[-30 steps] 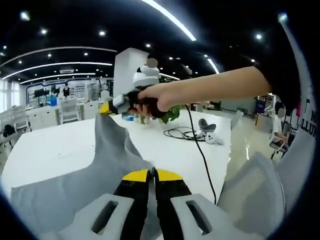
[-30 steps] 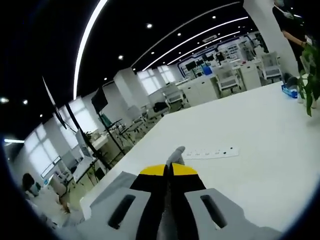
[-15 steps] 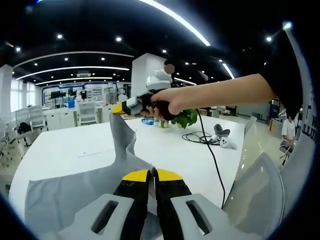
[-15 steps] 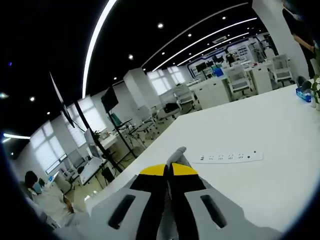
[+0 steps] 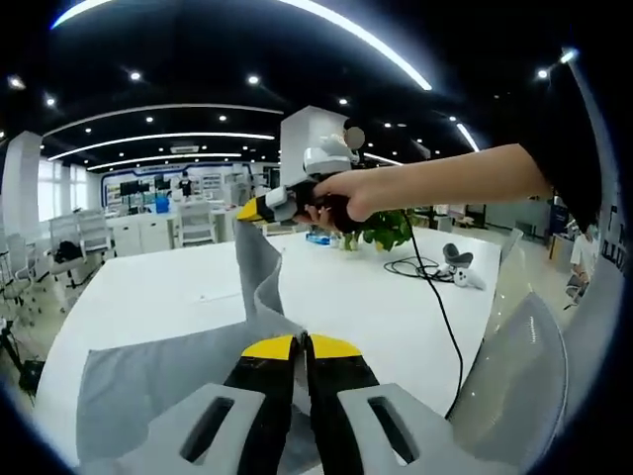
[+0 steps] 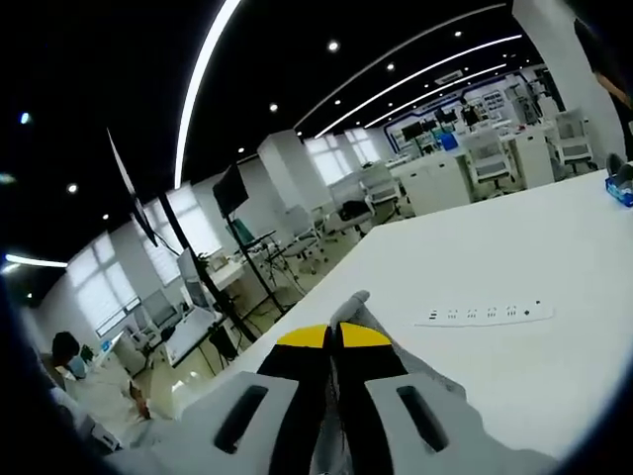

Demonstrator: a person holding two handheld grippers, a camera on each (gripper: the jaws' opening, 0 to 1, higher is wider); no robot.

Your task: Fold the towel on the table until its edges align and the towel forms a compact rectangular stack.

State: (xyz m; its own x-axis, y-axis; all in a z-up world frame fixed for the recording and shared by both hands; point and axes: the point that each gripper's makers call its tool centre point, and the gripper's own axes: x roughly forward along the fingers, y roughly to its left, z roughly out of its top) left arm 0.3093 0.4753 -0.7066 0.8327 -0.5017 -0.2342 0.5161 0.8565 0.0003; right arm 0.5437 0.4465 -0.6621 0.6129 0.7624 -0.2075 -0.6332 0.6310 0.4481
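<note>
Over the last second the towel (image 5: 188,366) has been drawn taller: in the left gripper view the raised corner stands as a steeper, narrower peak than before, and the far table (image 5: 148,292) edge has slid sideways with the camera. That reads as the lift of a fold in progress — both near corners are up, the rest of the grey cloth still spread flat on the white top, so the fold itself is not yet laid over.

Left gripper (image 5: 302,348): jaws clenched on the towel's near edge, cloth bunched just under the yellow tips. To its right and higher, the right gripper (image 5: 259,209) pinches the peaked corner, held by a hand (image 5: 341,196) on a forearm reaching level in from the right side.

In the right gripper view the gripper's (image 6: 334,338) jaws are pressed together with a grey nub of towel poking out between them — the power strip (image 6: 482,314) lies well beyond on the table.
</note>
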